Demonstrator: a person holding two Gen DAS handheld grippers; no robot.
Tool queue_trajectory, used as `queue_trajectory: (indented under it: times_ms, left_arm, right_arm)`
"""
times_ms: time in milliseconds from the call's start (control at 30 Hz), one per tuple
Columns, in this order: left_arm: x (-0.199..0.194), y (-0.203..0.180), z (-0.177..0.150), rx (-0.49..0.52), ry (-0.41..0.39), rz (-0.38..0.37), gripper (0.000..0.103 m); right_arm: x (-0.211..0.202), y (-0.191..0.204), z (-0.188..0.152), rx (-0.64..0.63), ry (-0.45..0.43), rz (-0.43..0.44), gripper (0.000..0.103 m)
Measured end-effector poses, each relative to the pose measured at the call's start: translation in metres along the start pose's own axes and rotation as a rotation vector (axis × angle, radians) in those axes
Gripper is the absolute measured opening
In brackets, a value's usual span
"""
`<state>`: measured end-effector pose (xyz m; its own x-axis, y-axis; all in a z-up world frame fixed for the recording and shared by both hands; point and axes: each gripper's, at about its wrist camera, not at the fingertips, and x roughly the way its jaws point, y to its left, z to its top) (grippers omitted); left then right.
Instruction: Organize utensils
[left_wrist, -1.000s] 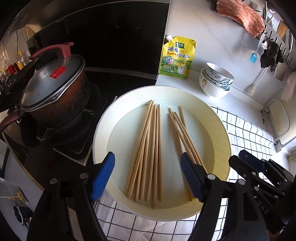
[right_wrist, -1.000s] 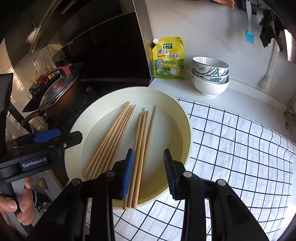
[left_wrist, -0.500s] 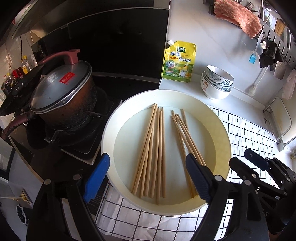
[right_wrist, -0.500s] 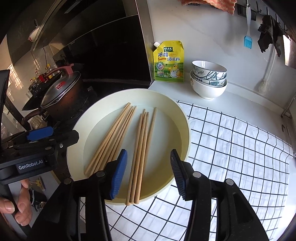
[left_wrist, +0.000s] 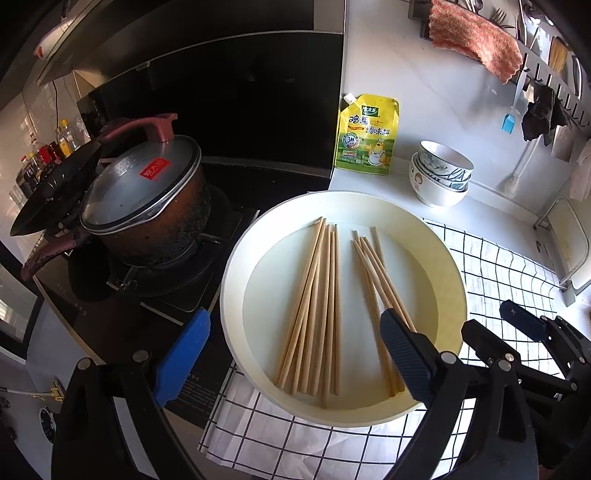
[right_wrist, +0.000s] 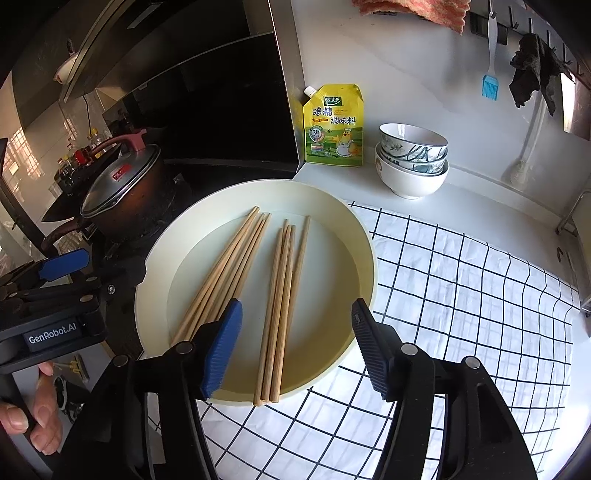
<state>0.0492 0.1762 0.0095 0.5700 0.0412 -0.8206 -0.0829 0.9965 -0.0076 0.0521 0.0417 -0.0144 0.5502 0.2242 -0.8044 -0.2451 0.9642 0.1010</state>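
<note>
Hanging above the cream plate (right_wrist: 365, 236), both tongs are opening and grip nothing. Left tongs (left_wrist: 295, 354) straddle the larger chopstick bundle (left_wrist: 314, 306); right tongs (right_wrist: 293, 347) straddle the smaller bundle (right_wrist: 282, 295).

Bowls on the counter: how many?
3, all nested in one stack against the wall, right of the yellow pouch and behind the plate: top bowl, middle bowl, bottom bowl. Another could be hidden inside the stack.
</note>
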Motion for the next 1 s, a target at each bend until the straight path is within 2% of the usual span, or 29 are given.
queue_trajectory:
  times_ms: [1000]
  left_arm:
    - [-0.009,0.005,0.002,-0.01,-0.004,0.023,0.094]
  right_arm:
    - [-0.007,0.01,0.001,-0.028,0.003,-0.006,0.062]
